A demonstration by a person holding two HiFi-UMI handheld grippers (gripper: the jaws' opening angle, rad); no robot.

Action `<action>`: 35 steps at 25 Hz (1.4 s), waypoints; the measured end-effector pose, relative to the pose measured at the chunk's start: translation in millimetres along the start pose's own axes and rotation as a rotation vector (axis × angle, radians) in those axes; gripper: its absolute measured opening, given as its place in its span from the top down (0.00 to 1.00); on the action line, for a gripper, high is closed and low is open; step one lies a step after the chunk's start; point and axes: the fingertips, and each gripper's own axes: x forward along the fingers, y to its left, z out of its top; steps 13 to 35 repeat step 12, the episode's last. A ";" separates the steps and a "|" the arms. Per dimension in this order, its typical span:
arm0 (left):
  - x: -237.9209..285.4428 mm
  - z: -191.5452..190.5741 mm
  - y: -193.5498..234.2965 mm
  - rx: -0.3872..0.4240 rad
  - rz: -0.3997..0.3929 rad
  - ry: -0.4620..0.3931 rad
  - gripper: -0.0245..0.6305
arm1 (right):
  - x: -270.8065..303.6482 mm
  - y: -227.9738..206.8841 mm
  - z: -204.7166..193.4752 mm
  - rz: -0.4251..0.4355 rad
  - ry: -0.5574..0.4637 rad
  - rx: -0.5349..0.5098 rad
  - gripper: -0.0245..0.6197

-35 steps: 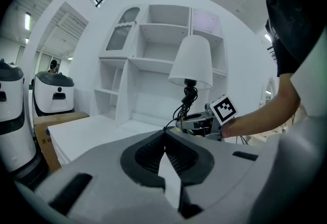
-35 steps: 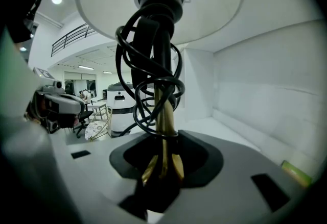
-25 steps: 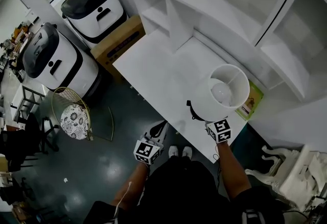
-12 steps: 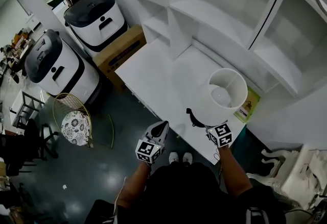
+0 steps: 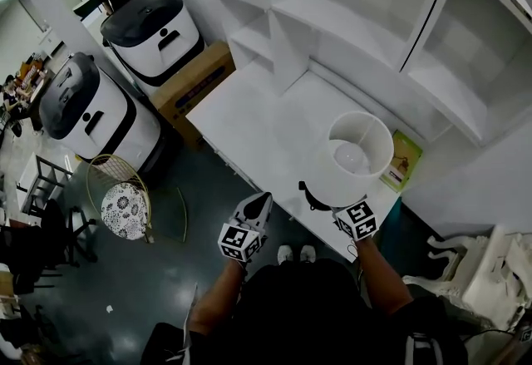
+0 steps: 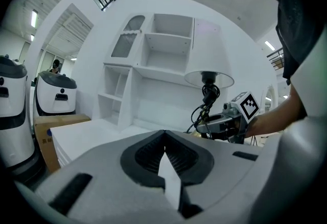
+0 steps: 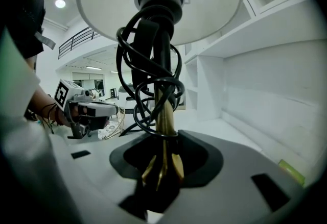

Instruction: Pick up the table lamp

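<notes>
Right gripper (image 7: 162, 164) is clamped hard on the lamp (image 5: 357, 157), jaws pinching the brass stem (image 7: 164, 116) low down, just under the bundle of black cord (image 7: 148, 80) wound round it. And there's movement: a second ago the shade (image 5: 359, 147) overlapped the green book (image 5: 403, 162) in the head view, and now the book sits clear at the shade's 3 o'clock, so the lamp has drifted toward 9 o'clock, away from the shelves and nearer the desk (image 5: 258, 118) edge. The lamp stays upright, shade mouth facing up, no tilt to speak of. That reads as a pick that has taken: the grip holds and the lamp follows the hand. Whether the foot is fully off the desk, no view shows. Left gripper (image 6: 163, 146) hangs off the desk at the lamp's 8 o'clock, jaws together with nothing in them, looking across at the lamp and doing no work. What matters from here, I'd judge, is keeping that top-heavy shade level while it rises.
</notes>
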 end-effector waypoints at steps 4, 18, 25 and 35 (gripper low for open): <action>0.9 -3.1 2.3 -0.002 0.009 0.005 0.93 | -4.9 0.0 -2.3 0.005 0.004 0.002 0.73; 2.2 -5.1 3.5 -0.043 0.010 0.011 0.93 | -7.0 -7.5 -10.8 -0.006 0.002 0.017 0.73; 2.2 -5.1 3.5 -0.043 0.010 0.011 0.93 | -7.0 -7.5 -10.8 -0.006 0.002 0.017 0.73; 2.2 -5.1 3.5 -0.043 0.010 0.011 0.93 | -7.0 -7.5 -10.8 -0.006 0.002 0.017 0.73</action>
